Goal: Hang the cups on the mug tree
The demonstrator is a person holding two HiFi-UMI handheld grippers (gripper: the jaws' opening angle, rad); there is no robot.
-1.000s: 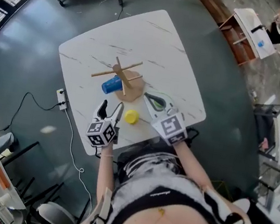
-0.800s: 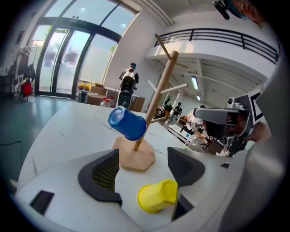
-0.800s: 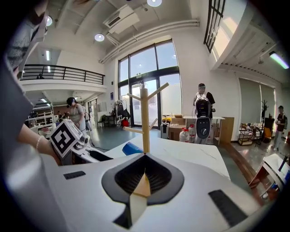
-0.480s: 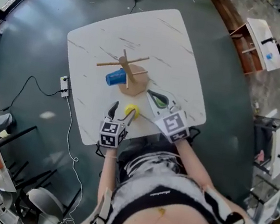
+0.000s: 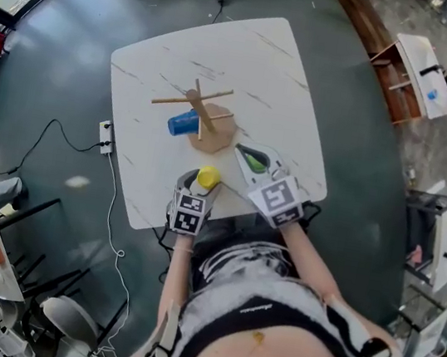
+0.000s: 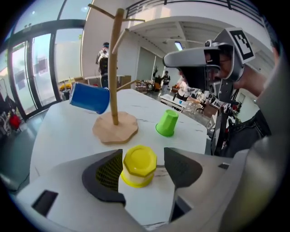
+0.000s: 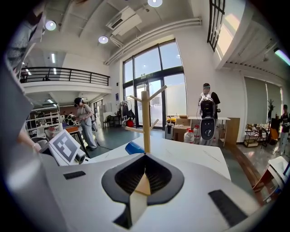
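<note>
Cup-hanging: left gripper [image 6: 142,168] spread round yellow cup [image 6: 138,165]

At the left gripper [image 5: 202,187]: spread wide, though just now closing, with the yellow cup [image 5: 208,178] standing between the pads [image 6: 181,166]. Not pinching. Clear gap on the right-hand side, barely any on the other; cannot tell whether touching there.

Outward to the cup itself: upside down on the table [image 5: 266,71], mouth flat on the marbled top, base up, long axis upright. Placed near the table's edge closest to the person, on the near side of the mug tree [image 6: 115,68].

At the right gripper [image 7: 144,176]: pressed together, nothing pinched, aimed at the trunk of the mug tree [image 7: 145,118].

Farther out: green cup [image 6: 167,123] likewise inverted, axis upright, well to the right of the tree's round base. Blue cup [image 6: 89,97] up off the tabletop against the trunk, tipped over, long axis close to level and pointing away from the trunk.

Only in the left gripper view: green cup whole and standing free. From the head view, just a green patch [image 5: 253,162] under the right gripper [image 5: 248,156], mostly covered. Only from the head view: mug tree [image 5: 202,120] seen from above with pegs fanned out, blue cup [image 5: 182,122] on its left, both grippers side by side at the near edge. From the right gripper view: no yellow or green cup, only a corner of the blue cup [image 7: 134,147] beside the trunk.
</note>
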